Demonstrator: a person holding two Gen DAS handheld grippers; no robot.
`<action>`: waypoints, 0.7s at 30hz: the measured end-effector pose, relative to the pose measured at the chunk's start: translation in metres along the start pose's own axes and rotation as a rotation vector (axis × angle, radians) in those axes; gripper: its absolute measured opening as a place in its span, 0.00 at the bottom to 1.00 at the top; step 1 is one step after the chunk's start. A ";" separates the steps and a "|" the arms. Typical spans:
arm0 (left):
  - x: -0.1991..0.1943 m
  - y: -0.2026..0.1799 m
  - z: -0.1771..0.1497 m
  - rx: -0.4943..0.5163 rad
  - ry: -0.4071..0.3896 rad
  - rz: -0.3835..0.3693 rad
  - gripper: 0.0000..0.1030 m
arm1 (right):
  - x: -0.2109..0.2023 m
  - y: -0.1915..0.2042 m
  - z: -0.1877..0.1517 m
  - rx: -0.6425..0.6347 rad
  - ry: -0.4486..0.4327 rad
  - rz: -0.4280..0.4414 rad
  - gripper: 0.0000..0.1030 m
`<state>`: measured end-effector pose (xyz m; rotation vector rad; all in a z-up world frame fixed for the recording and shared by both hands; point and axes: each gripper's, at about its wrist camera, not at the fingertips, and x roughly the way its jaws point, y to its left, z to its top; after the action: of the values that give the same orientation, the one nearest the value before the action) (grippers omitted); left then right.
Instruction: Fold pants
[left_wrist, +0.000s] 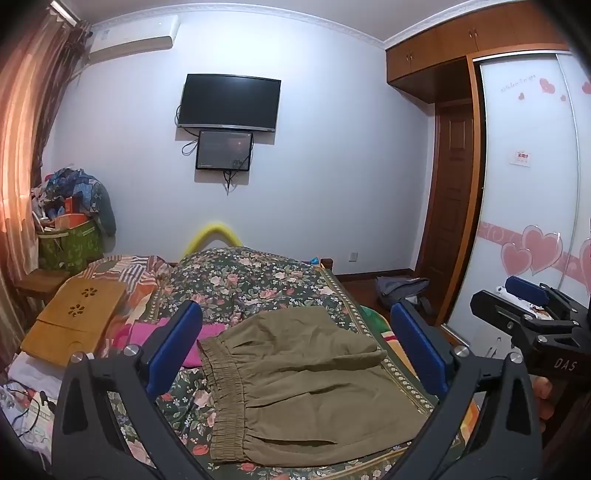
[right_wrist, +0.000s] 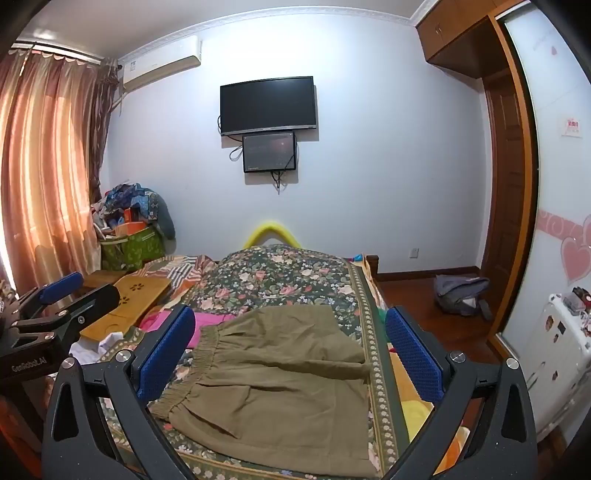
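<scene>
Olive-green pants (left_wrist: 306, 384) lie folded into a squarish stack on the floral bedspread (left_wrist: 258, 284), elastic waistband to the left. They also show in the right wrist view (right_wrist: 280, 384). My left gripper (left_wrist: 295, 354) is open and empty, held above the pants with its blue pads on either side. My right gripper (right_wrist: 291, 354) is open and empty too, above the pants. Each gripper shows at the edge of the other's view: the right one at the right of the left wrist view (left_wrist: 532, 310), the left one at the left of the right wrist view (right_wrist: 55, 306).
A wooden lap tray (left_wrist: 74, 321) and a pink cloth (left_wrist: 199, 339) lie left of the pants. A green bag of clutter (left_wrist: 70, 243) stands at the far left. A grey backpack (right_wrist: 461, 295) lies on the floor by the wardrobe (left_wrist: 532, 184). A TV (left_wrist: 229, 101) hangs on the wall.
</scene>
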<state>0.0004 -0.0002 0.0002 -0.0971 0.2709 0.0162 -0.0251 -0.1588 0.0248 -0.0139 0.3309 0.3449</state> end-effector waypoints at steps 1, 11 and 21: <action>0.000 0.000 0.000 -0.003 0.000 -0.001 1.00 | 0.000 0.000 0.000 0.001 0.004 0.000 1.00; 0.004 0.001 -0.004 -0.008 0.000 -0.004 1.00 | 0.001 0.000 -0.001 0.004 0.005 0.001 1.00; 0.006 0.001 -0.007 -0.007 0.001 -0.002 1.00 | 0.003 0.003 -0.004 0.005 0.008 0.004 1.00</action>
<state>0.0045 0.0000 -0.0078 -0.1040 0.2720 0.0145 -0.0250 -0.1556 0.0204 -0.0099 0.3393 0.3486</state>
